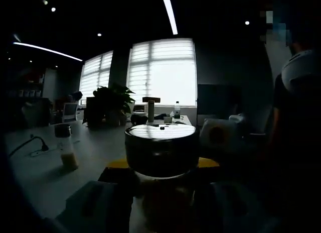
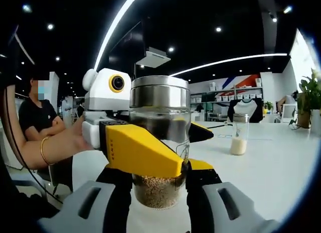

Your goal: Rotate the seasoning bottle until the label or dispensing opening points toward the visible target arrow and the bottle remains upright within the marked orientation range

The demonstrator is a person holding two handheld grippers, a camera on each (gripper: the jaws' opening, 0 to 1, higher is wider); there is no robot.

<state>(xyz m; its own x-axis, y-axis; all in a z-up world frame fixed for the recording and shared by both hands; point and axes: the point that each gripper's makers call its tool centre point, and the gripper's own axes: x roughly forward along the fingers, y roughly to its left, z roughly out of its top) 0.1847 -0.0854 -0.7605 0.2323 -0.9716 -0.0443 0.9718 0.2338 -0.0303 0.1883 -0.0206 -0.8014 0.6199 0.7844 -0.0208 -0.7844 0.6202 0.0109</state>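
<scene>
While the seasoning bottle (image 2: 159,142) is standing upright on the table (image 2: 271,167), the left tongs (image 2: 150,152) are clamping its glass body from nine o'clock; the right tongs (image 2: 159,205) are bracketing its base, their grip unclear. Next probably comes a slow, level twist.

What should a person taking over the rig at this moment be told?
Left gripper: yellow jaws shut on the seasoning bottle, reaching in from the left in the right gripper view.
Right gripper: dark jaws flank the bottle's base; grip cannot be confirmed.
Bottle: upright on the white table, steel cap on, granules inside. A second small bottle stands further back.
Done: bottle held. Left: no target arrow is visible, so check orientation before rotating.
</scene>
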